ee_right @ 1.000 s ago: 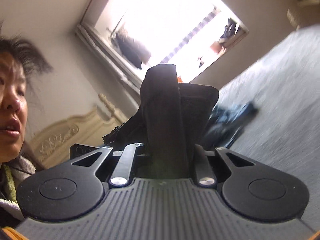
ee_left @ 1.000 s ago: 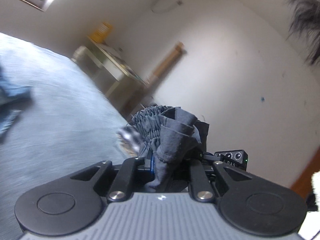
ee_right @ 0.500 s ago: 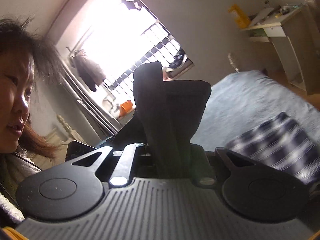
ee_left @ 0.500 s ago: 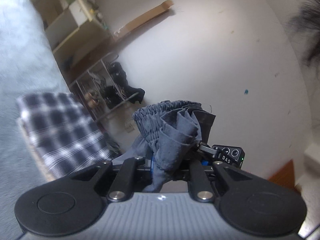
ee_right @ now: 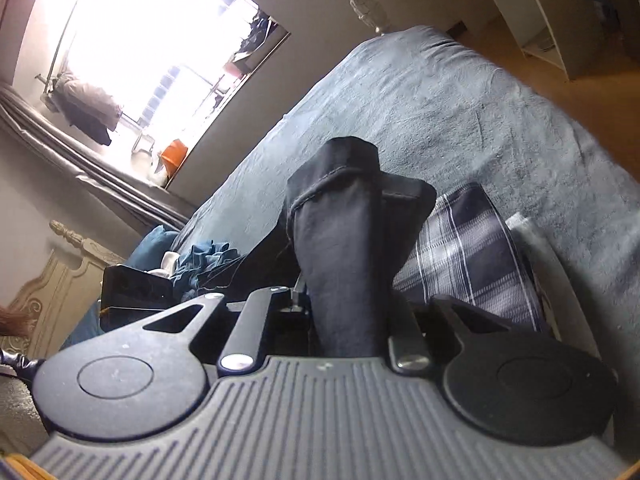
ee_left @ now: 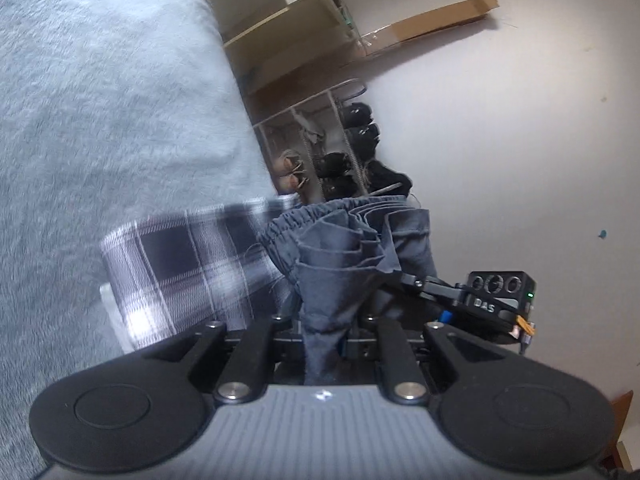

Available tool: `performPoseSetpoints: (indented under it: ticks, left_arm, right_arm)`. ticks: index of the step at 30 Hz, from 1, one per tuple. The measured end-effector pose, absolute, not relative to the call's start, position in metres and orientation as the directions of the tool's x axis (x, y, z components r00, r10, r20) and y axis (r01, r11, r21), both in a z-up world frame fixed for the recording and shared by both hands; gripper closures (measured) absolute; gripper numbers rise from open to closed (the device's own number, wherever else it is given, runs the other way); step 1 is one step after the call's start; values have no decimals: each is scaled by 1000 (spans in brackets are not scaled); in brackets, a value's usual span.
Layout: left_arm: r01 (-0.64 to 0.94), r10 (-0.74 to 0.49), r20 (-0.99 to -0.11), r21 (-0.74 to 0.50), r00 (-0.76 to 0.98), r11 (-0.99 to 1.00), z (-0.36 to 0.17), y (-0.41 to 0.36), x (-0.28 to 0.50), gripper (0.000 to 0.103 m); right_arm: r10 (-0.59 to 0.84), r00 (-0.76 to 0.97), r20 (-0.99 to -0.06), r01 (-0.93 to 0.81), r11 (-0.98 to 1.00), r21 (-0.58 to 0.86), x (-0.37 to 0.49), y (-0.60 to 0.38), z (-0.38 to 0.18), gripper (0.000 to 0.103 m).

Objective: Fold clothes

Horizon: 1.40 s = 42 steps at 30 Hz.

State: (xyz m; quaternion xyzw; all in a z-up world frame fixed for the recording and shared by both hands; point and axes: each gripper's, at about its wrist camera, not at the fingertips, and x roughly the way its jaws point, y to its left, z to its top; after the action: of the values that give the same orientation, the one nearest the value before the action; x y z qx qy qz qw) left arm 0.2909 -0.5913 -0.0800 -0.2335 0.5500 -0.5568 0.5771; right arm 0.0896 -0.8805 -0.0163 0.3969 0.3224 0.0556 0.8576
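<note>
My left gripper (ee_left: 326, 320) pinches a bunch of slate-grey woven cloth with a gathered elastic waistband, the grey garment (ee_left: 348, 248). The fabric stands up from between the jaws, and the ruffled waistband fans out toward twelve o'clock. My right gripper (ee_right: 348, 320) is clamped on a dark navy fold of hemmed fabric (ee_right: 340, 240), which rises straight up between its jaws with a stitched edge at the top. It may be the other end of the same garment; I cannot tell.

In the left wrist view, a folded black-and-white plaid cloth (ee_left: 192, 268) lies on the pale grey fleecy bed cover (ee_left: 100, 120) at about ten o'clock from my pinch, just beside the held fabric. A metal shoe rack with dark shoes (ee_left: 332, 152) stands at twelve o'clock against the white wall (ee_left: 520, 140), and a long cardboard box (ee_left: 436, 20) leans at one o'clock.

In the right wrist view, the plaid cloth (ee_right: 468, 256) sits at two o'clock, resting on a folded white piece (ee_right: 536, 256). A crumpled teal garment (ee_right: 208, 256) lies at ten o'clock, and a bright window (ee_right: 140, 48) at eleven.
</note>
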Motion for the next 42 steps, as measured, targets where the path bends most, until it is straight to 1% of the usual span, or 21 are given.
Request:
performPoseSetpoints:
  ticks: [3,7,8,9,10,14,16,18,20,21,24,26,28,29,31,32,33,35,37,39,42]
  left_arm:
    - [364,-902,-367,-891,-228,270,-85,-587,296,90]
    - [354,-881,-424,-873,-212,335,-108,-594,305,89]
    - [359,-876,-435,-867,-206,346,-110,-593,307,86]
    - [364,-872,-447,-860,-200,358,-113,-592,308,86]
    - [368,-869,-455,-855,-193,366,-115,-591,309,85]
    - [384,-876,-451,-850,-174,361,-108,-586,312,84]
    - [411,-868,-469,-832,-162,373,-104,-585,314,75]
    - [423,-866,-486,-813,-116,400,-96,-582,318,60]
    - [432,-867,-495,-795,-57,426,-88,-576,321,52]
    - [445,-863,-505,-775,-10,449,-82,-571,323,49]
    - [525,-850,-508,-690,138,498,-54,-555,320,49]
    - [653,-870,-466,-610,161,448,-26,-550,306,49]
    - [778,-896,-433,-530,93,337,-6,-556,285,49]
    - [821,-900,-436,-505,21,265,-2,-566,274,48]
    - [856,-869,-489,-478,-74,196,-9,-589,256,47]
    - [862,-841,-534,-462,-84,208,-19,-601,249,47]
    - [861,-817,-571,-452,-79,232,-30,-611,247,50]
    - [841,-797,-602,-455,-50,291,-48,-619,250,58]
    - [833,-794,-607,-454,-28,317,-52,-622,251,57]
    - [833,-809,-587,-460,-25,308,-45,-619,250,46]
    - [839,-819,-573,-457,-23,296,-35,-613,248,39]
  right_arm:
    - [377,767,-519,145,687,712,103,-885,-15,90]
    - [390,727,-565,165,699,696,121,-889,-33,88]
    - [386,725,-571,182,691,699,122,-891,-43,86]
    - [382,723,-576,200,683,703,123,-892,-53,81]
    - [369,728,-578,221,672,707,124,-894,-61,79]
    - [336,769,-544,230,649,725,124,-895,-70,76]
    - [317,777,-544,255,631,732,117,-898,-64,73]
    - [263,794,-549,300,615,729,111,-906,-58,62]
    - [166,828,-535,342,607,717,97,-916,-48,55]
    - [113,844,-524,359,606,709,89,-919,-40,55]
    - [-32,874,-484,393,632,668,59,-920,-15,55]
    - [-28,889,-456,354,673,650,43,-908,1,59]
    - [54,894,-446,277,714,643,46,-895,7,62]
    - [104,882,-460,248,728,639,54,-890,4,63]
    - [142,839,-525,256,749,611,81,-885,-13,63]
    - [128,824,-552,287,746,601,91,-886,-26,64]
    - [113,808,-578,318,742,590,101,-888,-38,66]
    - [7,774,-633,436,719,541,108,-903,-60,69]
    - [-124,752,-647,566,624,539,92,-921,-68,68]
    - [-219,723,-655,648,544,533,57,-934,-67,67]
    - [-304,706,-640,680,543,492,1,-934,-47,67]
